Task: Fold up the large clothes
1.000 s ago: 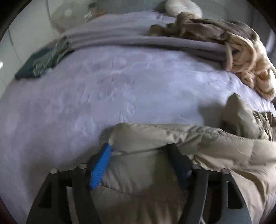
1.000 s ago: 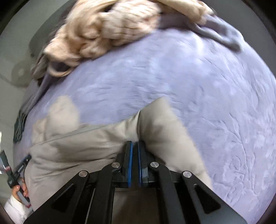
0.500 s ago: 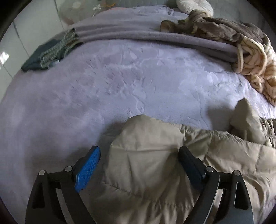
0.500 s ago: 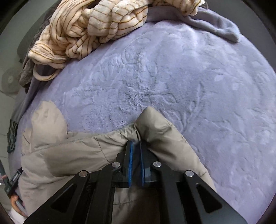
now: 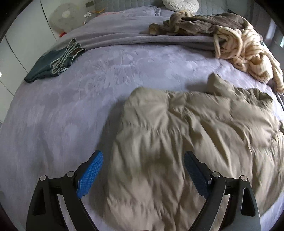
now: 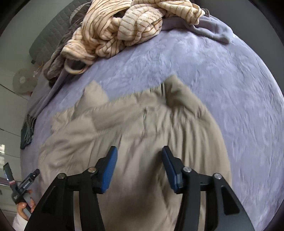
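Observation:
A beige padded jacket (image 5: 195,135) lies crumpled on the lilac bed cover (image 5: 74,99); it also shows in the right wrist view (image 6: 134,128). My left gripper (image 5: 142,162) is open and empty, raised above the jacket's left edge. My right gripper (image 6: 139,156) is open and empty, raised above the jacket's right part. The left gripper's handle, held in a hand, shows at the lower left of the right wrist view (image 6: 23,184).
A cream striped garment (image 5: 248,53) and a brown one (image 5: 195,23) are heaped at the back right. Folded dark jeans (image 5: 53,64) lie at the back left. A grey blanket (image 5: 142,39) runs across the back. A fan (image 5: 63,16) stands beside the bed.
Both grippers have let go of the jacket's edge, opened and pulled back and up. The jacket has dropped flat on the bed.

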`<action>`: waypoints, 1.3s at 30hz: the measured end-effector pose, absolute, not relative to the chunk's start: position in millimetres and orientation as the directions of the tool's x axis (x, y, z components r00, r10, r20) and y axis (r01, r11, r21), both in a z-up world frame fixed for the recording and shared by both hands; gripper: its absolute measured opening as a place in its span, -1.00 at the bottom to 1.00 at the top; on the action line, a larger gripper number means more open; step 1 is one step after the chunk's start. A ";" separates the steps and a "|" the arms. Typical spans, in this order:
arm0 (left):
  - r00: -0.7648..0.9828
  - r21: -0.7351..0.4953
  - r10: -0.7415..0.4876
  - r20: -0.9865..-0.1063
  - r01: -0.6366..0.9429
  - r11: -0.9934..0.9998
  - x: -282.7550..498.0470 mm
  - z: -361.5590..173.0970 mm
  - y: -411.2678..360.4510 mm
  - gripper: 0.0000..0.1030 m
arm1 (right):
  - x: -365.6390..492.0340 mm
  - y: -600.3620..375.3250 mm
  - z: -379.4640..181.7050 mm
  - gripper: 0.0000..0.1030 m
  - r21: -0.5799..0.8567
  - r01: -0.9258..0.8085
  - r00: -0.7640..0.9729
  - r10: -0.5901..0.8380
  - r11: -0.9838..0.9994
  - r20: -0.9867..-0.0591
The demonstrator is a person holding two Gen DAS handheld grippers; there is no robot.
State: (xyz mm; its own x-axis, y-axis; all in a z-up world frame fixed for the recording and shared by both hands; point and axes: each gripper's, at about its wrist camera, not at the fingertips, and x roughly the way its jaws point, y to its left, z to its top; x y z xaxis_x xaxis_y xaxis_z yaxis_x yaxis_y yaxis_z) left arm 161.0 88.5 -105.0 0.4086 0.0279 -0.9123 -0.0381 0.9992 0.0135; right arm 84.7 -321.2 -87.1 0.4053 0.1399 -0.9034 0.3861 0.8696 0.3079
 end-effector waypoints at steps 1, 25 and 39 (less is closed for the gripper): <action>0.408 0.010 0.025 -0.912 -0.038 0.999 154.8 -102.6 87.2 0.80 | 76.6 -318.1 -84.9 0.20 0.311 0.387 0.402 0.145 0.868 -0.904; 0.277 -0.050 -0.033 -0.960 -0.055 0.997 61.7 -109.2 78.1 1.00 | -37.7 -307.3 -109.3 0.82 0.442 0.539 0.339 0.295 0.718 -0.893; 0.218 -0.082 -0.058 -0.974 -0.106 0.991 61.7 -130.3 90.4 1.00 | -34.1 -311.4 -129.7 1.00 0.562 0.596 0.408 0.387 0.573 -0.827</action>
